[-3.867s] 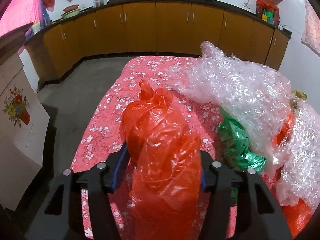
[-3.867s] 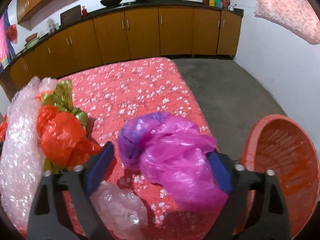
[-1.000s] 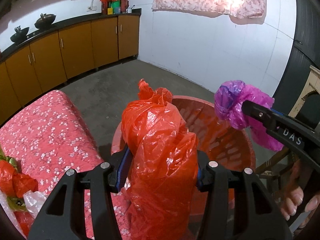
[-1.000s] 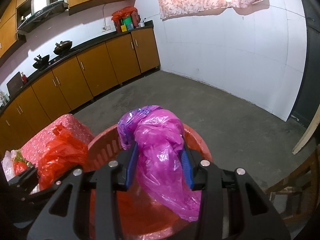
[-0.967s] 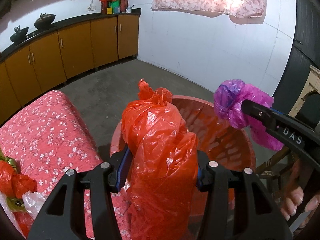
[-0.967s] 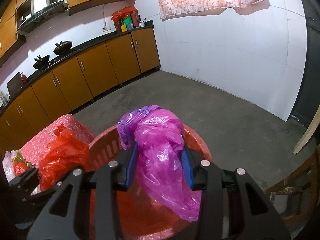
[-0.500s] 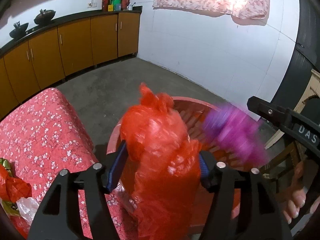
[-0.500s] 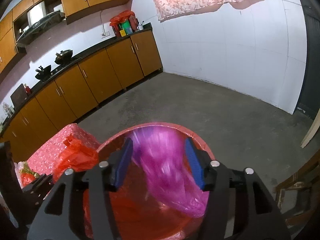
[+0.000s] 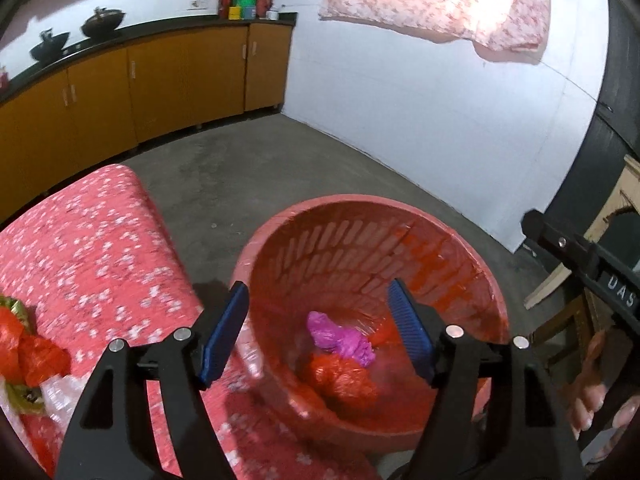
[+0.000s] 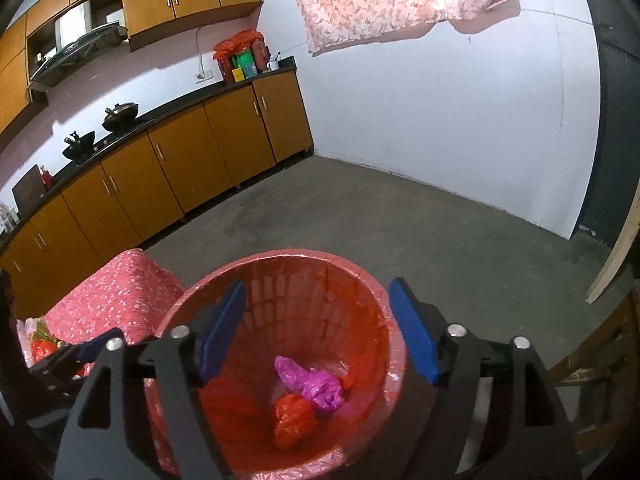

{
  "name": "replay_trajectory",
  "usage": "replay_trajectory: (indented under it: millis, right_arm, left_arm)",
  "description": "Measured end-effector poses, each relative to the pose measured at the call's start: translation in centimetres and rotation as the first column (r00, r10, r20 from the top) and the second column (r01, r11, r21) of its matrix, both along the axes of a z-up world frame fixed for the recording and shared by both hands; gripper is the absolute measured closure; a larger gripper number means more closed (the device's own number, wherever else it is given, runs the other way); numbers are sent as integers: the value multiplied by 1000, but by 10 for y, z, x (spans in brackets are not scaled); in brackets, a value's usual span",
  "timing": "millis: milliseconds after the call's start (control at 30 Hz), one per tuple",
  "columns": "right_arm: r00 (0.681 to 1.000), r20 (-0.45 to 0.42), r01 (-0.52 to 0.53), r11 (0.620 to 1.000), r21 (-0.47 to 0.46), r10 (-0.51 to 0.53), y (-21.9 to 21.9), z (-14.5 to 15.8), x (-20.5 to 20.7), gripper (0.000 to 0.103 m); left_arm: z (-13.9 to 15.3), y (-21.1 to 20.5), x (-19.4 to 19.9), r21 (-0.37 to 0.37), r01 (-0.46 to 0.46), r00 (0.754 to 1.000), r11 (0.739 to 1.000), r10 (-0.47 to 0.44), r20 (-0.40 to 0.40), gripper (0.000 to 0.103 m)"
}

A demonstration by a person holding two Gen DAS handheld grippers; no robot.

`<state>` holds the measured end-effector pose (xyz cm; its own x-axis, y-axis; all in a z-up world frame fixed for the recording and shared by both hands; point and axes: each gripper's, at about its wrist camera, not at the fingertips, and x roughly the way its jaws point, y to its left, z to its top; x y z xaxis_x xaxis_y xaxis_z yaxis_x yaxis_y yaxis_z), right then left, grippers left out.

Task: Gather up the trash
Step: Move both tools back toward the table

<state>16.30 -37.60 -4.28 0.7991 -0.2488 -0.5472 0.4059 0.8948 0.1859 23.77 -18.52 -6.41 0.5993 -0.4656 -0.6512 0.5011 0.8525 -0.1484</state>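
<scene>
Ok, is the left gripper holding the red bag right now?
No, the left gripper is open and empty; the red bag lies inside the basket beside the purple bag.

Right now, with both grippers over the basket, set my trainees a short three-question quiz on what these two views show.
1. True or false: the left gripper is shut on the orange bag.
2. Which bag lies against the orange one in the red basket? A) green B) magenta C) blue
3. Fill in: the right gripper is ____.

Key: 1. False; its jaws are spread and empty. 2. B, the magenta bag. 3. Open.
</scene>
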Motion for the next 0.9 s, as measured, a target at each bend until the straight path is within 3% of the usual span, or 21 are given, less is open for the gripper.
replay_trajectory:
  millis: [133, 300, 500, 600, 700, 900]
  right_arm:
    - [1000, 0, -29, 998, -48, 29, 16, 4, -4, 14]
    - [997, 0, -74, 994, -86, 74, 44, 5, -7, 12]
    - [980, -14, -201, 975, -92, 200, 100, 1, -3, 12]
    - [956, -22, -294, 952, -86, 294, 137, -4, 1, 12]
    - [925, -38, -379, 921, -88, 377, 173, -9, 8, 13]
    - [867, -89, -496, 867, -45, 491, 235, -23, 28, 24]
  left_arm:
    - [14, 30, -17, -18, -61, 997, 998, 62, 44, 26]
    - [31, 75, -41, -29, -157, 983, 987, 159, 95, 24]
    - [49, 148, -70, -72, -308, 940, 949, 315, 129, 21]
    - [55, 185, -86, -63, -395, 901, 917, 399, 170, 19]
    - [56, 224, -96, -40, -493, 846, 869, 490, 208, 16]
    - [46, 280, -101, -25, -621, 761, 783, 610, 219, 14]
